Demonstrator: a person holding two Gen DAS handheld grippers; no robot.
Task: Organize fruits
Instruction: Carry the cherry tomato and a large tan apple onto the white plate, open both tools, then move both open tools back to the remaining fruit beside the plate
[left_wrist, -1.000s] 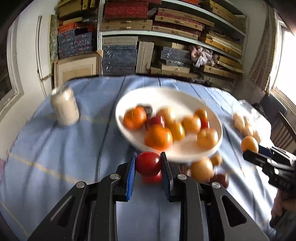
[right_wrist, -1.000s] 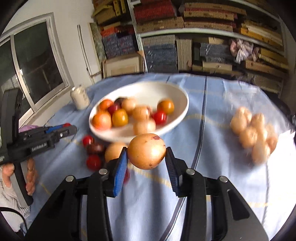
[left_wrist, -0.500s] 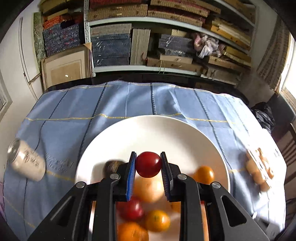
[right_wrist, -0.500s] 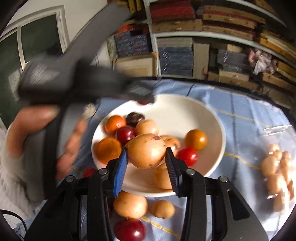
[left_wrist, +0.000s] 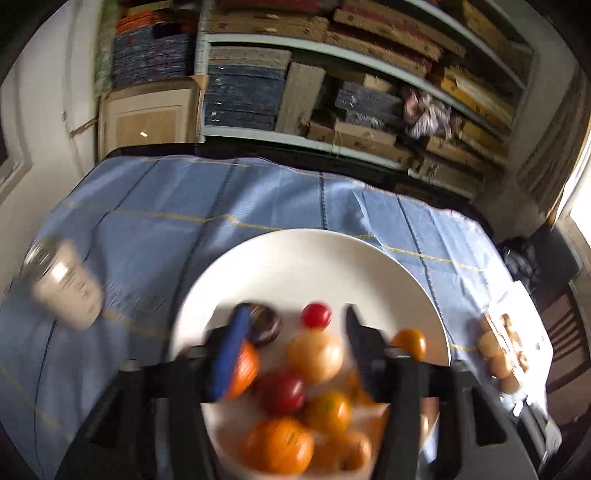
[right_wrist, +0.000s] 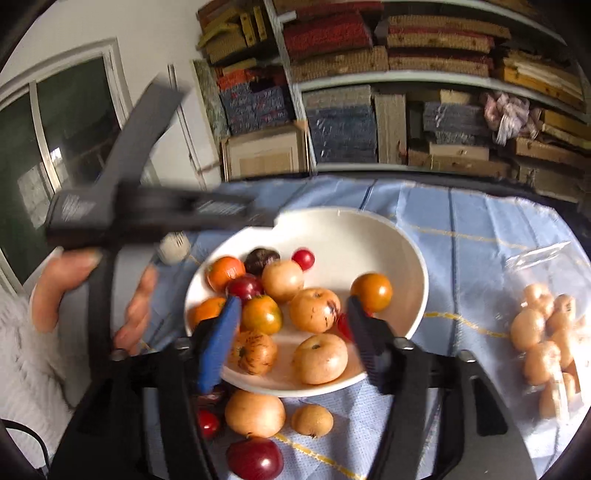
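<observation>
Both claws have released their fruit since the earlier frame; left gripper (left_wrist: 291, 354) and right gripper (right_wrist: 291, 332) jaws are opening, nothing between them; small red tomato (left_wrist: 316, 315) lies, apparently, just ahead in the bowl (left_wrist: 369, 258); loose fruit (right_wrist: 255, 413) below: smooth, soft-skinned; grip lightly across the widest part.

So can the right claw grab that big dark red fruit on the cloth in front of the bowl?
Probably yes. The right claw, empty with its jaws opening, hangs over the white bowl. The dark red fruit lies bare on the blue tablecloth just below it, nothing on top; the claw would need to pull back and dip.
</observation>
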